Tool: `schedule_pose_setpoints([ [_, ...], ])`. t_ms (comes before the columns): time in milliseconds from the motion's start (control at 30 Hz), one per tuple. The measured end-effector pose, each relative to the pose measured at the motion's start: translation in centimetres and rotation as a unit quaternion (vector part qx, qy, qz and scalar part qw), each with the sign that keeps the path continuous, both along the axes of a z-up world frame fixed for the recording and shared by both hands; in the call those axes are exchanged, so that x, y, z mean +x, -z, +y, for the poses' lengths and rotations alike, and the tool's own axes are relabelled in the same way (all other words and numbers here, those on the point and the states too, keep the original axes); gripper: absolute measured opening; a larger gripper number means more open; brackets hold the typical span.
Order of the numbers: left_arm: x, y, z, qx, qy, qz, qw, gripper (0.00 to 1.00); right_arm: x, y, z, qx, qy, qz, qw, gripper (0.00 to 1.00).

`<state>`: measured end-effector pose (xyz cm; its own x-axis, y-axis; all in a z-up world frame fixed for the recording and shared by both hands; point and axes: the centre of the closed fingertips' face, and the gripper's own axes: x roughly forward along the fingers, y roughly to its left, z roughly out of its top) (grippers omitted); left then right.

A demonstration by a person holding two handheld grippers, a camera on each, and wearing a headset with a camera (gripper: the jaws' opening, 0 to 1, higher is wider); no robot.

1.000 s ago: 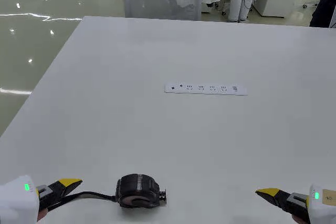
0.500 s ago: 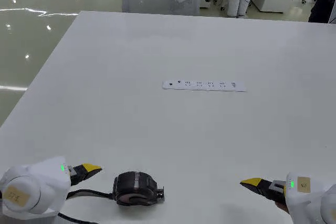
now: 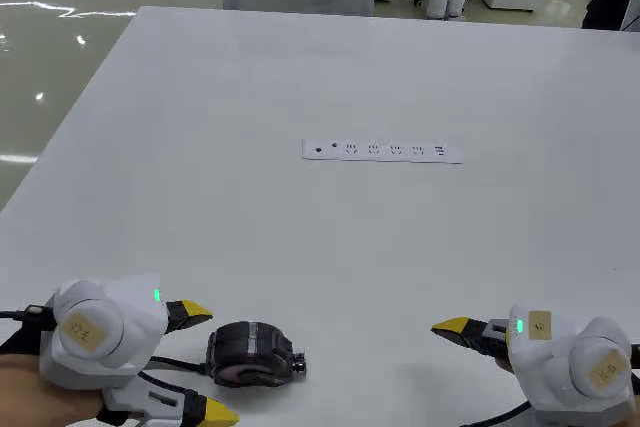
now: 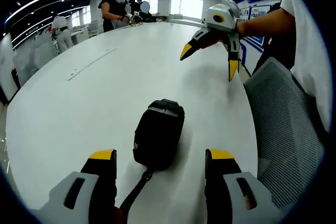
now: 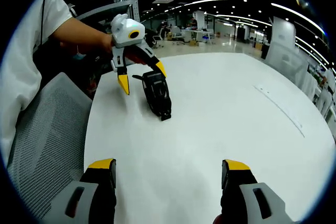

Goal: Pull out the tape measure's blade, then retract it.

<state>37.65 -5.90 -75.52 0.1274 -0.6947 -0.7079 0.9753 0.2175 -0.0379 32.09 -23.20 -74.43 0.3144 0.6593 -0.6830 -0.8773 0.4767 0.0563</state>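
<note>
Head view: the tape measure (image 3: 250,354) lies on the worktop (image 3: 350,247) at its near edge, blade fully wound in. The left gripper (image 3: 207,361) stands just beside the case, jaws spread. The right gripper (image 3: 460,337) is well apart.

Left gripper view: the case sits between the released jaws, ungrasped.

Right gripper view: jaws released, holding nothing; the blade hook (image 5: 166,115) faces them.

Step in hand, as judged: securing the case. Next move: clench the left gripper on the case, then bring the right gripper to the hook.
</note>
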Motion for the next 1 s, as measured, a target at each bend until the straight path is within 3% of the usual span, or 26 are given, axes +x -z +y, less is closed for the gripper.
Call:
schedule_pose_setpoints([
  [267, 0.5, 0.8, -0.5, 0.011, 0.017, 0.0, 0.9998, 0.5, 0.7, 0.4, 0.5, 0.004, -0.005, 0.006, 1.0, 0.82],
  [367, 0.7, 1.2, -0.7, 0.017, 0.021, -0.009, 0.9996, 0.47, 0.9, 0.6, 0.6, 0.004, -0.007, 0.007, 0.9999, 0.82],
  [567, 0.5, 1.6, -0.8, 0.022, 0.036, -0.009, 0.9991, 0.35, 1.4, 0.8, 0.9, 0.007, -0.01, 0.007, 0.9999, 0.81],
  [1000, 0.8, 2.0, -1.0, 0.027, 0.039, -0.017, 0.9987, 0.29, 1.5, 1.3, 1.6, 0.006, -0.018, 0.008, 0.9998, 0.79],
])
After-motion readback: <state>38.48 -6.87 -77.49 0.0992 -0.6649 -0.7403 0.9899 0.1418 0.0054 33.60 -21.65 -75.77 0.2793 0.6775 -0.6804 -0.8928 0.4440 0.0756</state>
